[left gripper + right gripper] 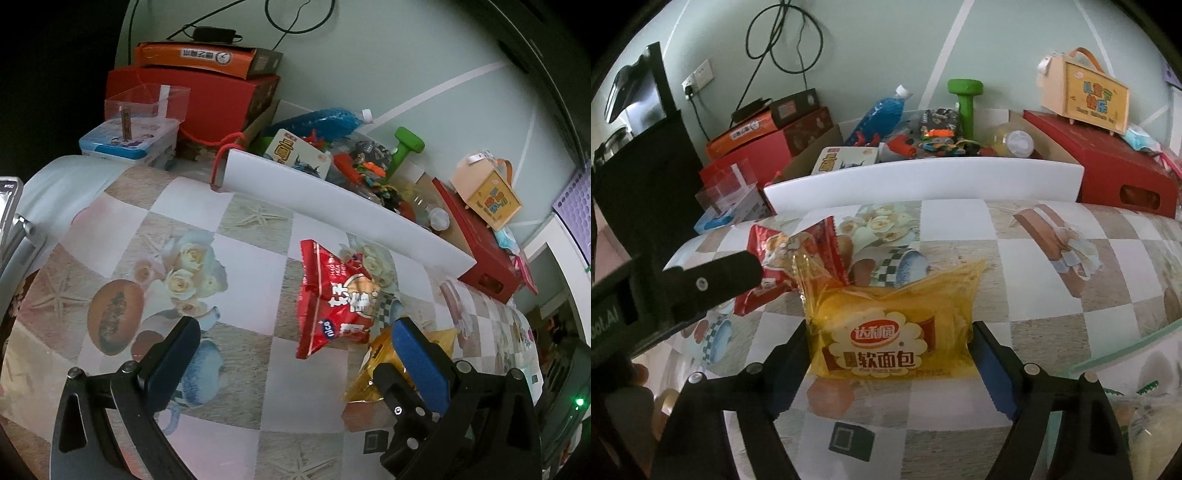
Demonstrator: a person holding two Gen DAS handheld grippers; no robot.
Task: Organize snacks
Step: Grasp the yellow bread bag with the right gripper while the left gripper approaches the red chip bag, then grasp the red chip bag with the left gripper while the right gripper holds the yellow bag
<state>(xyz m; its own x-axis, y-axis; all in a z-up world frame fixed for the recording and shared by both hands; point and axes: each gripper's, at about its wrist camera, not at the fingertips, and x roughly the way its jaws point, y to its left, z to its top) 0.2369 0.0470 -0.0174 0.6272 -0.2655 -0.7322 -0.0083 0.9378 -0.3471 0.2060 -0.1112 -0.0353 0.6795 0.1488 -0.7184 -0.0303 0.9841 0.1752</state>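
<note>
A yellow soft-bread bag (890, 332) lies on the checkered tablecloth (1052, 266). My right gripper (888, 339) straddles it, and both blue pads (991, 369) touch its side edges. Just behind it, a red snack bag (332, 299) rests crumpled on the cloth, also visible as the red snack bag (768, 240) in the right wrist view. My left gripper (295, 326) hovers open just short of the red bag, with nothing between its fingers. A corner of the yellow bag (373, 369) shows behind its right finger. One black left finger (713, 280) reaches over the red bag.
A white board (332, 199) fences the table's far side, with toys, a blue bottle (879, 110) and a green dumbbell (966, 99) behind it. Red and orange boxes (192, 96) are stacked at far left. A red box (1115, 166) carries a small house-shaped box at right.
</note>
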